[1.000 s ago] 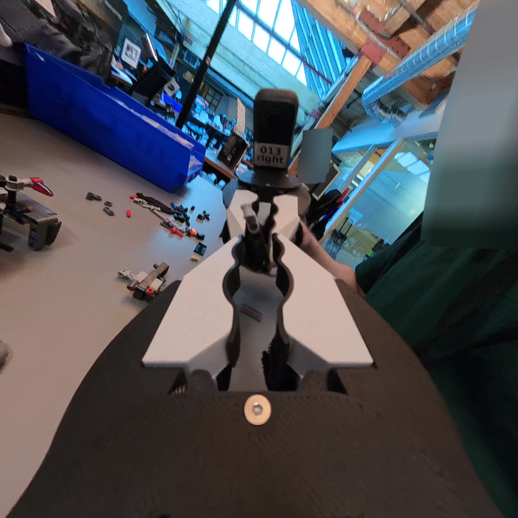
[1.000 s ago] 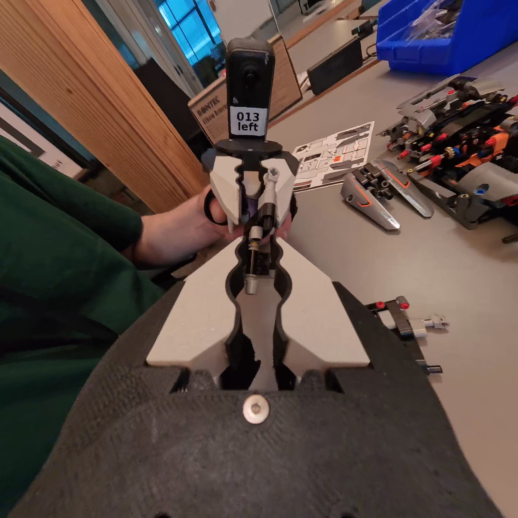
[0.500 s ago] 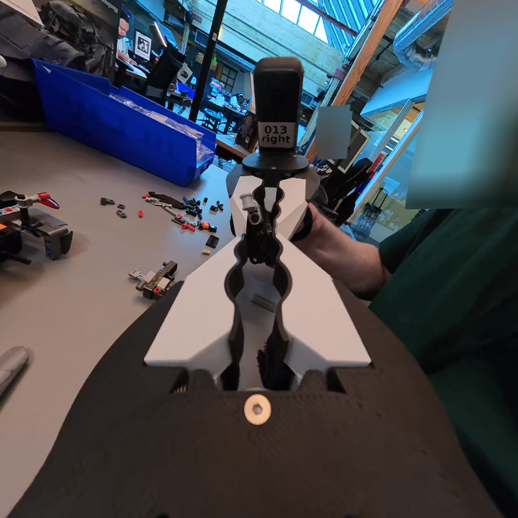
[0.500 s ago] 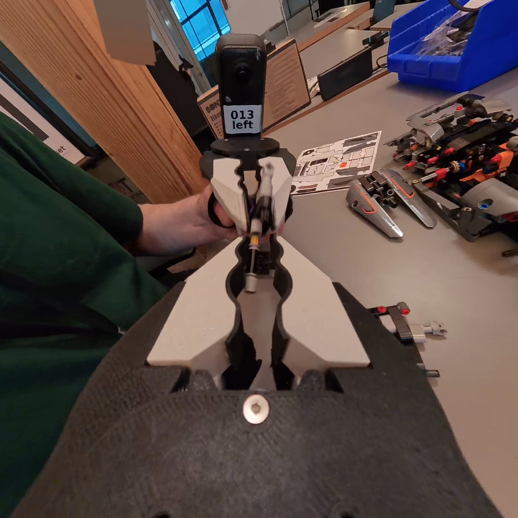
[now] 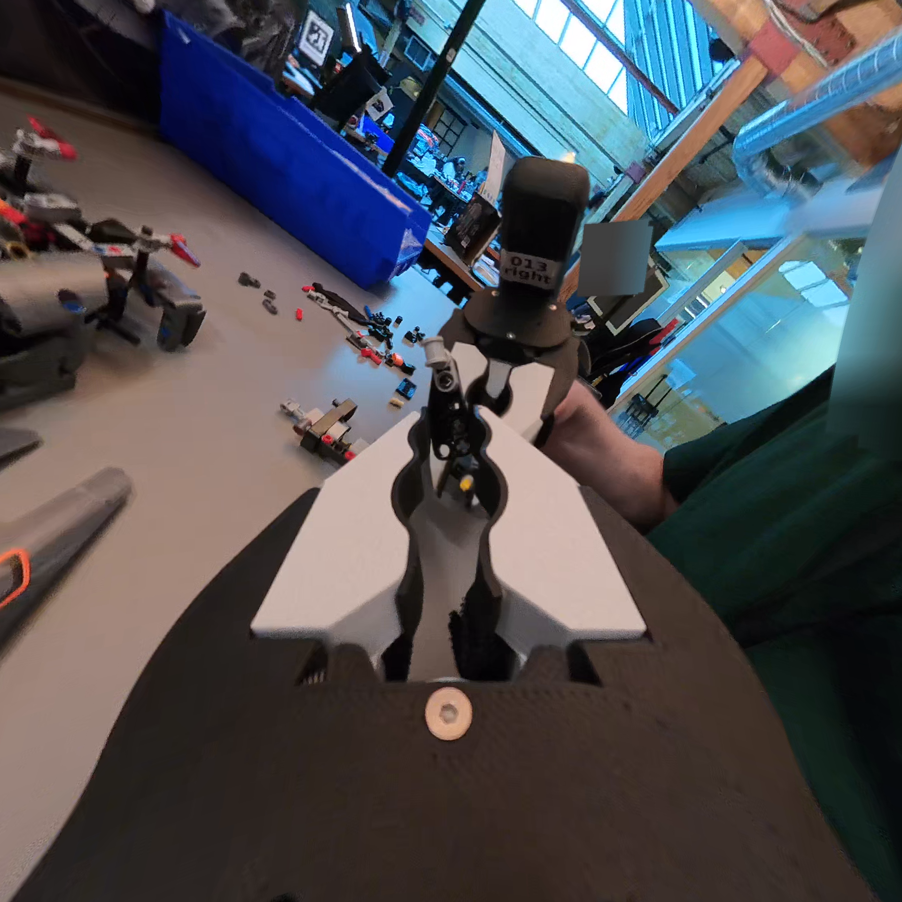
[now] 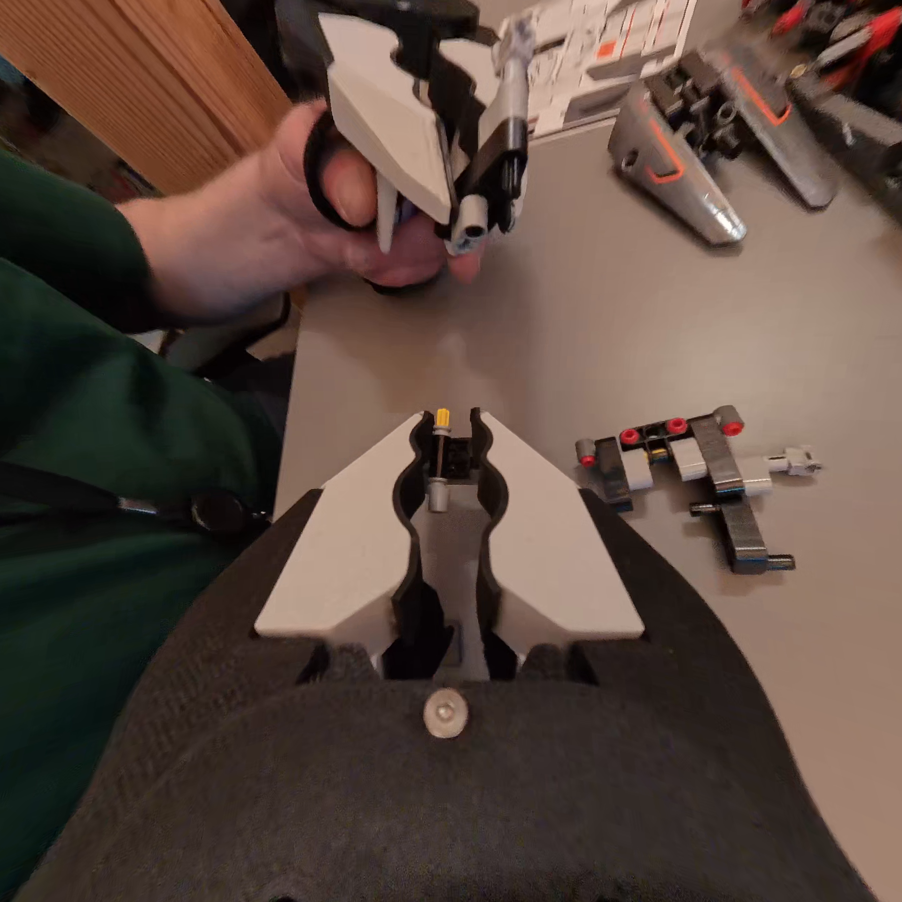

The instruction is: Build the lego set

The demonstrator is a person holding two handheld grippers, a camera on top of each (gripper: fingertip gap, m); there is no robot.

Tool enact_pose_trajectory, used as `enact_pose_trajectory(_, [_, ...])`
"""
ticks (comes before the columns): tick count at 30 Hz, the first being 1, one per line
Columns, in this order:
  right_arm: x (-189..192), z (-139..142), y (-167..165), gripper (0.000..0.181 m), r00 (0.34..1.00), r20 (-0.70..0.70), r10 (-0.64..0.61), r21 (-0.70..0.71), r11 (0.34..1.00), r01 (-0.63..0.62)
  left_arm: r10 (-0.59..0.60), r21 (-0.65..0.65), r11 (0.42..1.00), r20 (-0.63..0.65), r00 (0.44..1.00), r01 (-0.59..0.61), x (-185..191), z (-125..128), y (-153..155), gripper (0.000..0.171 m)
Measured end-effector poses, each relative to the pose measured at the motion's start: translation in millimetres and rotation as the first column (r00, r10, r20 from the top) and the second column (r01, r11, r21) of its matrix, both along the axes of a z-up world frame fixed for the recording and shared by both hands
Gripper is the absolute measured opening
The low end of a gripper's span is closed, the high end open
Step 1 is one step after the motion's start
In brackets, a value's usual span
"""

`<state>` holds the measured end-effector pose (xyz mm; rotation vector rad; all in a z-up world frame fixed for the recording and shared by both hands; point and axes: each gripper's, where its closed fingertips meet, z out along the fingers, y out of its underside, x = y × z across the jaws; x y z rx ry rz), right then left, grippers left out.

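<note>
My left gripper (image 5: 451, 420) is shut on a long grey and black lego rod piece (image 5: 446, 390) that sticks up past its fingertips. In the right wrist view this gripper (image 6: 468, 215) hangs above the table's near edge, with the rod piece (image 6: 507, 127) slanting up from it. My right gripper (image 6: 451, 415) is shut on a small black lego part with a thin axle, a yellow tip and a grey bush (image 6: 441, 459). The two grippers are apart, facing each other. The right gripper also shows in the left wrist view (image 5: 493, 410).
A black and grey sub-assembly with red pins (image 6: 683, 463) lies on the grey table (image 6: 537, 317) right of my right gripper. Two grey wing panels with orange lines (image 6: 683, 146), an instruction sheet (image 6: 610, 58), a large build (image 5: 73, 293), loose small pieces (image 5: 371, 332) and a blue bin (image 5: 283, 161) lie farther off. Left tips to right tips: about 7 cm.
The two held pieces were end to end between the grippers. Now they are separated. The right gripper has dropped toward the table and the left gripper sits higher and tilted.
</note>
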<state>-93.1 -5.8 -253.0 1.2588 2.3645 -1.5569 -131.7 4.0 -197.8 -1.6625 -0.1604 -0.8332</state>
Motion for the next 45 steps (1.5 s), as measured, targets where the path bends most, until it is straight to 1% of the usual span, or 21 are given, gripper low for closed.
enact_pose_trajectory(1, [0.5,-6.5,-1.7,0.013,1.000,0.005,0.007,0.030,1.000,-0.007,-0.008,-0.004,1.000,0.031,0.999,0.008,0.1,-2.8,-0.3,0.013])
enact_pose_trajectory(2, [0.8,-12.6,-2.6,0.014,1.000,0.007,0.011,0.067,0.998,-0.012,-0.027,0.007,1.000,0.076,0.997,0.027,1.5,-1.9,-1.2,0.014])
enact_pose_trajectory(3, [1.1,-17.4,-3.6,0.014,1.000,0.012,0.016,0.096,0.995,-0.017,-0.019,0.030,0.999,0.101,0.995,0.016,-1.0,2.4,-1.9,0.014])
enact_pose_trajectory(5, [0.8,-21.9,-5.5,0.020,1.000,0.013,0.019,0.131,0.991,-0.020,-0.006,0.016,1.000,0.110,0.994,0.005,-4.5,1.0,-2.4,0.014])
enact_pose_trajectory(8, [0.1,-24.5,-3.0,0.028,1.000,-0.004,0.013,0.182,0.983,-0.012,-0.030,0.020,0.999,0.151,0.988,0.027,-3.0,2.3,-4.4,0.014])
enact_pose_trajectory(10, [-3.3,-9.1,-0.3,0.029,0.999,-0.052,-0.016,0.145,0.989,0.024,-0.047,0.031,0.999,0.194,0.980,0.042,-3.5,4.7,-5.9,0.013])
enact_pose_trajectory(12, [-9.6,17.3,4.6,0.026,0.989,-0.135,-0.068,0.086,0.993,0.080,-0.063,0.053,0.997,0.249,0.967,0.051,-4.9,8.7,-7.6,0.014])
enact_pose_trajectory(13, [-12.8,32.4,6.9,0.021,0.980,-0.171,-0.097,0.043,0.993,0.106,-0.075,0.067,0.996,0.271,0.960,0.060,-4.6,11.1,-8.3,0.013])
enact_pose_trajectory(16, [-22.1,76.1,10.5,0.015,0.956,-0.232,-0.182,-0.133,0.979,0.154,-0.106,0.099,0.992,0.311,0.944,0.079,-0.4,17.1,-7.5,0.014])
enact_pose_trajectory(18, [-25.8,83.5,8.1,0.014,0.957,-0.220,-0.188,-0.171,0.973,0.152,-0.108,0.125,0.989,0.294,0.950,0.074,3.0,21.2,-5.5,0.014])
enact_pose_trajectory(22, [-31.9,80.2,-1.7,0.018,0.963,-0.184,-0.197,-0.196,0.967,0.160,-0.100,0.187,0.981,0.240,0.966,0.055,10.5,33.5,-3.7,0.013])
enact_pose_trajectory(23, [-32.4,80.4,-2.9,0.020,0.962,-0.185,-0.202,-0.199,0.966,0.165,-0.077,0.188,0.982,0.222,0.972,0.035,9.9,34.4,-2.9,0.013])
enact_pose_trajectory(24, [-32.3,82.4,-3.6,0.017,0.958,-0.197,-0.207,-0.204,0.965,0.166,-0.052,0.191,0.982,0.193,0.980,0.015,9.3,35.0,-2.4,0.013])
enact_pose_trajectory(27, [-29.6,89.2,-4.6,0.017,0.958,-0.194,-0.211,-0.260,0.953,0.157,-0.044,0.208,0.978,0.144,0.989,0.014,13.0,41.1,-4.5,0.013])
enact_pose_trajectory(29, [-29.6,90.9,-2.9,0.015,0.961,-0.167,-0.220,-0.314,0.936,0.160,-0.026,0.213,0.977,0.092,0.995,0.006,14.7,43.8,-4.3,0.013])
enact_pose_trajectory(30, [-28.7,92.1,-3.3,0.005,0.962,-0.165,-0.218,-0.329,0.932,0.154,0.002,0.199,0.980,0.053,0.999,-0.013,13.2,42.2,-2.7,0.013])
enact_pose_trajectory(31, [-27.9,95.2,-4.0,0.005,0.959,-0.179,-0.221,-0.340,0.928,0.150,0.019,0.194,0.981,0.022,1.000,-0.023,12.5,42.0,-2.0,0.013])
enact_pose_trajectory(35, [-27.6,95.5,-3.8,0.004,0.952,-0.206,-0.228,-0.320,0.935,0.155,0.031,0.186,0.982,-0.043,0.999,-0.023,13.4,42.9,-2.4,0.014])
enact_pose_trajectory(40, [-24.8,96.6,-5.6,0.004,0.952,-0.222,-0.212,-0.312,0.940,0.137,0.022,0.208,0.978,-0.053,0.998,-0.010,14.5,44.4,-5.7,0.014])
enact_pose_trajectory(42, [-23.4,95.6,-5.8,0.004,0.954,-0.222,-0.203,-0.308,0.943,0.129,0.011,0.200,0.980,-0.079,0.997,0.005,17.1,42.5,-6.9,0.014])
enact_pose_trajectory(45, [-23.1,96.3,-5.4,0.005,0.957,-0.207,-0.204,-0.333,0.934,0.127,0.006,0.194,0.981,-0.088,0.996,0.011,17.7,43.3,-6.9,0.013])
